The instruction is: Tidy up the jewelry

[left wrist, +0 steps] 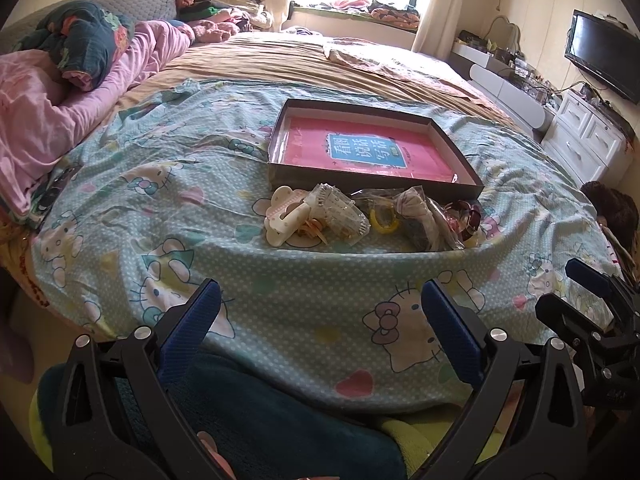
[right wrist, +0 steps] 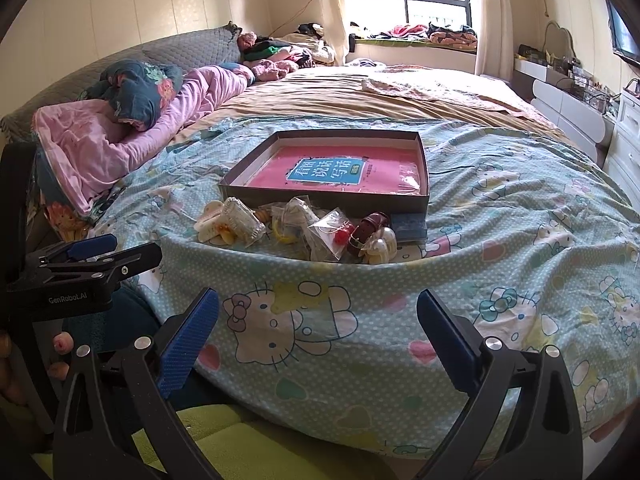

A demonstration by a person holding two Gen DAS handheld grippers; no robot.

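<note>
Nothing sorted yet. Jewelry pile (right wrist: 296, 228) (clips, bagged pieces) heaped on bedsheet (right wrist: 500, 264), touching near wall of tray (right wrist: 324, 197); tray holding only a pink booklet (right wrist: 340, 174). Left gripper (left wrist: 320, 316) and right gripper (right wrist: 318, 320) both spread wide, empty, short of pile. Everything left to move.

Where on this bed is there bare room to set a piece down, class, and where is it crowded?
Free: the sheet between the open left gripper and right gripper and the jewelry pile; also the sheet right of the box. The box floor holds only a flat pink booklet. Crowded: the strip along the box's near wall, packed with clips and bags.
</note>
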